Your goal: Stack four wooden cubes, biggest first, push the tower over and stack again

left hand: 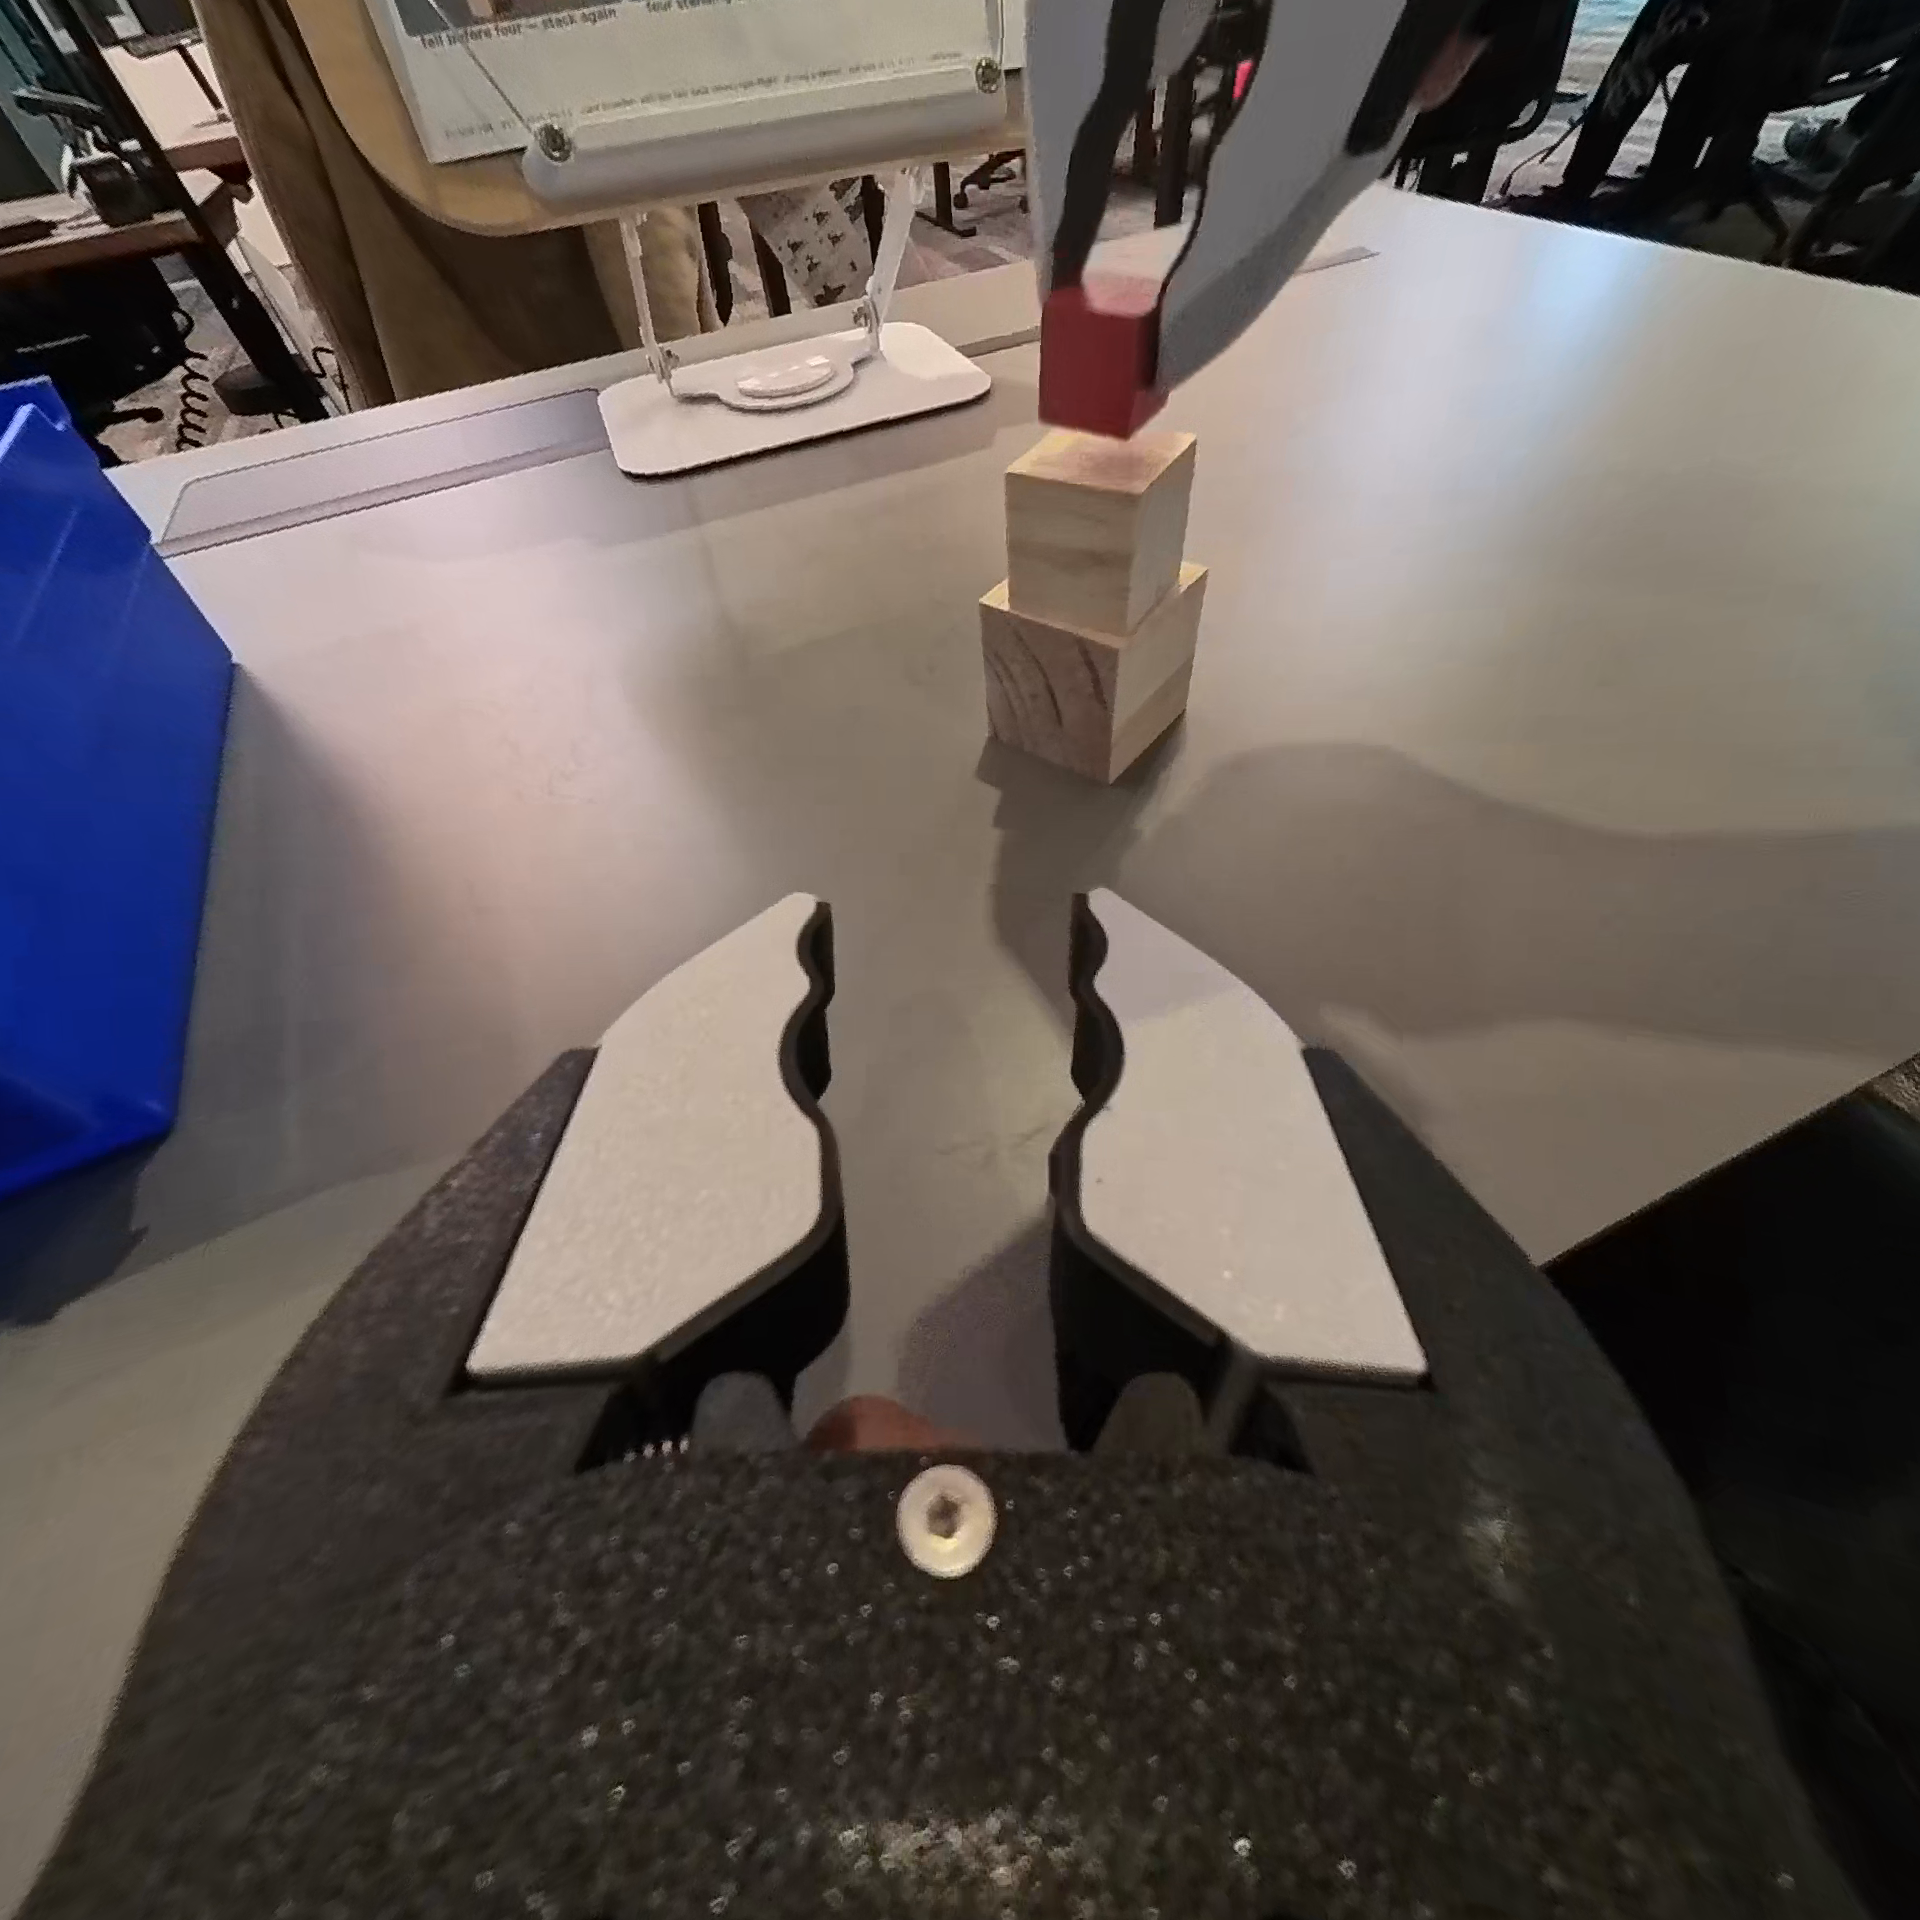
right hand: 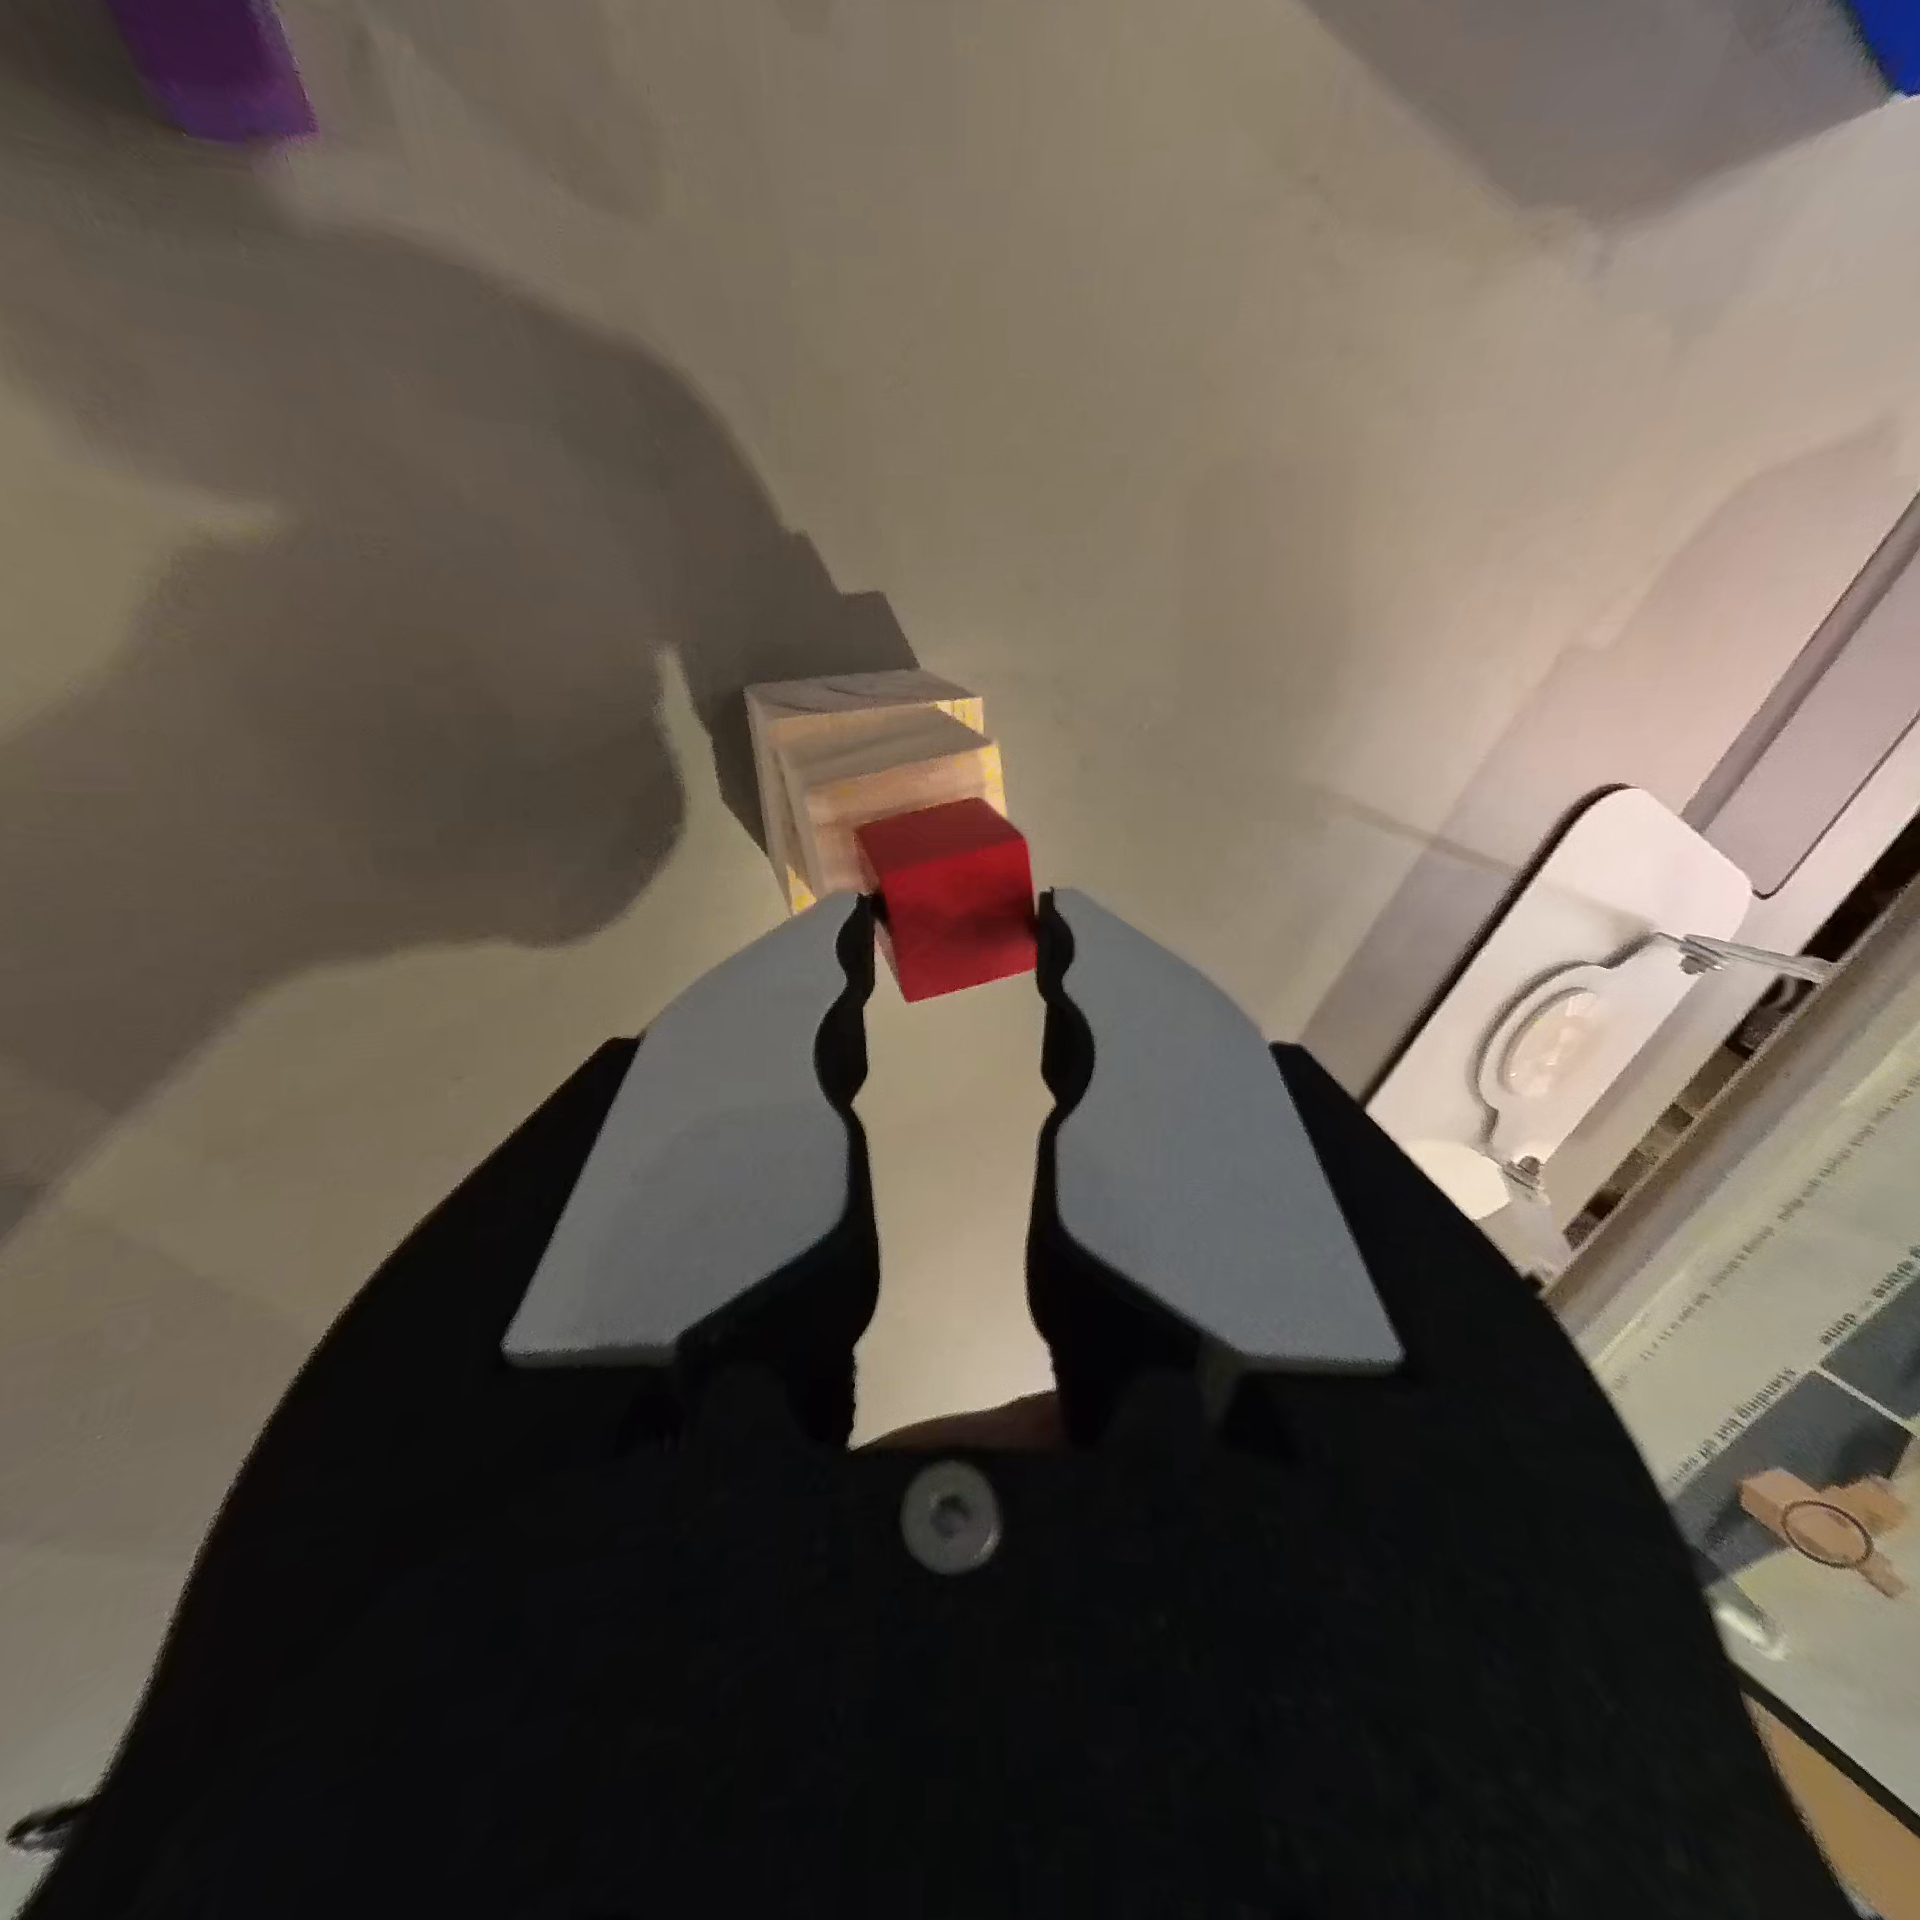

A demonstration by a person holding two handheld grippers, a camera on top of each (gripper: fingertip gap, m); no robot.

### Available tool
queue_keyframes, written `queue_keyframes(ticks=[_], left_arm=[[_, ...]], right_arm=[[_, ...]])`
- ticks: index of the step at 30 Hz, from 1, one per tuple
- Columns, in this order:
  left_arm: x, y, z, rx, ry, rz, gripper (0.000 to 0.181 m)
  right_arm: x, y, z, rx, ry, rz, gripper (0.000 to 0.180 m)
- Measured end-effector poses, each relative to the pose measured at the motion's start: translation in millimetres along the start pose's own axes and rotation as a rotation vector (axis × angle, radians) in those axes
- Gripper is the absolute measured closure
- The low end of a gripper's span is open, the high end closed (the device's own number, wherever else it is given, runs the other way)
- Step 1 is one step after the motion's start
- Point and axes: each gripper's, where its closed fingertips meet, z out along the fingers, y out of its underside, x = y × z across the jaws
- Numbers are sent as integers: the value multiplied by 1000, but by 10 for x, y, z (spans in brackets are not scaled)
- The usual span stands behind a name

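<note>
Cubes first: two plain wooden ones already stacked on the grey surface — big cube at the bottom, mid cube on it, slightly twisted and set toward one corner. Red cube is the third, pinched at the tips of my right tool, clenched on it from both sides. From the left wrist view it hangs just above the mid cube, tilted a bit, a thin gap under it — not seated yet as far as I can tell.

My left tool hovers low over the surface in front of the tower, well apart from it, jaws parted, nothing between them.

Purple block sits at the far edge in the right wrist view, blurred — probably the fourth cube, can't be sure.

Progress, my read: two of four placed, third about to go down. Left: seat red, release, add the fourth, push over, restack. I can't tell whether this is the first build or the second.

Blue bin sits at the left; white stand behind the tower.
</note>
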Motion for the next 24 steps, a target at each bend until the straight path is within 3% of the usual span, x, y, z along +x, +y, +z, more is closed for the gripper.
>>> queue_keyframes(ticks=[8,10,14,17,19,21,24], left_arm=[[38,-70,-50,20,1,16,138],[52,-76,-51,20,6,16,138],[32,-68,-65,12,2,35,137],[-33,-38,-136,-33,26,89,141],[53,27,-215,-104,142,83,138],[167,49,-290,-146,253,60,136],[296,172,-291,-225,329,144,133]], right_arm=[[-32,-1,70,1,-3,15,149],[7,22,70,-8,30,26,137],[57,47,-204,37,112,68,129],[12,22,-637,181,267,163,133],[-154,87,-836,273,391,261,134],[-435,162,-861,369,467,377,136],[-850,392,-631,372,499,578,140]])
